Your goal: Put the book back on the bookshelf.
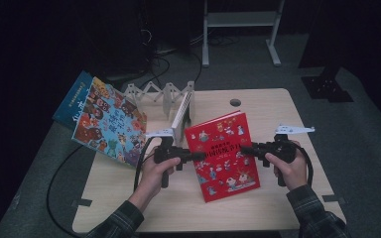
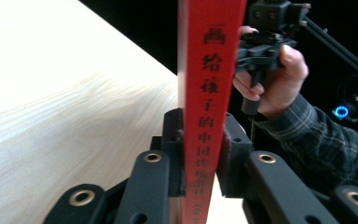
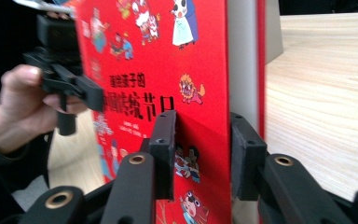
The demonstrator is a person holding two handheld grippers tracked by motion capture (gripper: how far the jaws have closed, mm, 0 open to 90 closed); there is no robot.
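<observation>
Standing a red book (image 1: 223, 154) upright on the table (image 1: 278, 106) near the bookstand (image 1: 166, 96) takes steady, even support from both sides. The left gripper (image 1: 194, 156) pinches its spine firmly, while the right gripper (image 1: 245, 149) straddles the fore-edge with its pads apparently just loose, so keep that side close until the book balances.

red cartoon-patterned book (image 1: 223, 154)

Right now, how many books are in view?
3. The red picture book stands on the table between both grippers. A colourful picture book leans at the table's left edge, a blue book behind it. Others may be hidden behind those.
</observation>
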